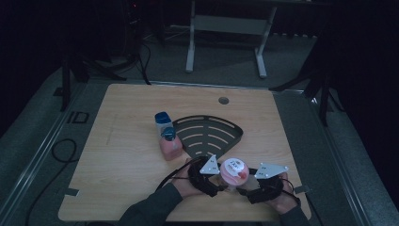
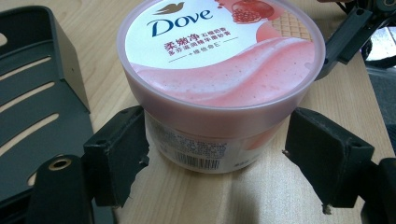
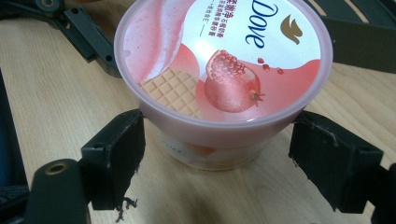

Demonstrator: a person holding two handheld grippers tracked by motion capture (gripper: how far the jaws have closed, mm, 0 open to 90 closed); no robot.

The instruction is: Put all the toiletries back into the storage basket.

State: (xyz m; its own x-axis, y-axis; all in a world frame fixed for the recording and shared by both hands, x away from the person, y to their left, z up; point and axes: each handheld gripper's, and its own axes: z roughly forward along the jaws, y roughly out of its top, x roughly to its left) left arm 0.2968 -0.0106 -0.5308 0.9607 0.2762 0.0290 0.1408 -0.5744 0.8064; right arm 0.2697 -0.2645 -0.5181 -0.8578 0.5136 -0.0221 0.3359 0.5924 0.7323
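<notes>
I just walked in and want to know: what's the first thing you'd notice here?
The pink Dove tub stands at the near edge of the wooden table, with the left gripper and the right gripper open on either side of it. Behind it lies a dark slotted corner rack, with a pink pump bottle beside that.

The high view looks forward and down from above the person's side, taking in the whole wooden surface (image 1: 141, 141) from well back, in light so dim that small details are probably lost. Each tool view sits low and very close, looking along its own jaws from opposite sides at the same Dove tub (image 2: 219, 70), which all three views share.
</notes>
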